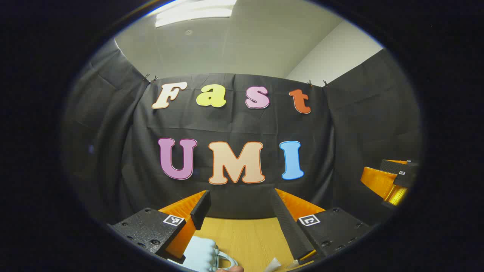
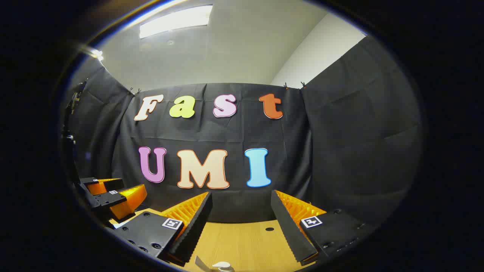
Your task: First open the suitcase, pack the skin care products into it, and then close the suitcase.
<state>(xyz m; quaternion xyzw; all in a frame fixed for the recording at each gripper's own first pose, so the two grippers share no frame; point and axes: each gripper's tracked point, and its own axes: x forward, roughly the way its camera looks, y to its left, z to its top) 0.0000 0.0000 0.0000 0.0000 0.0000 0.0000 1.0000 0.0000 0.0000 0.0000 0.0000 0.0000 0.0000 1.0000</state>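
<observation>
a: what's the left claw (image 1: 242,206) made of, going by the left gripper view?

b: two wedge-shaped fingers with ribbed inner faces, each on a black textured block with round screw holes. every block carries a small white square tag with a black pattern.

a: and the bodywork behind the fingers?

b: orange plastic, smooth on that one.

a: the right claw (image 2: 241,206)?

b: same build in the right gripper view: black blocks, screws, white tags, but the orange flanks are ridged. farther off in each view the other claw shows as orange shells with black plates and tiny tags.
</observation>
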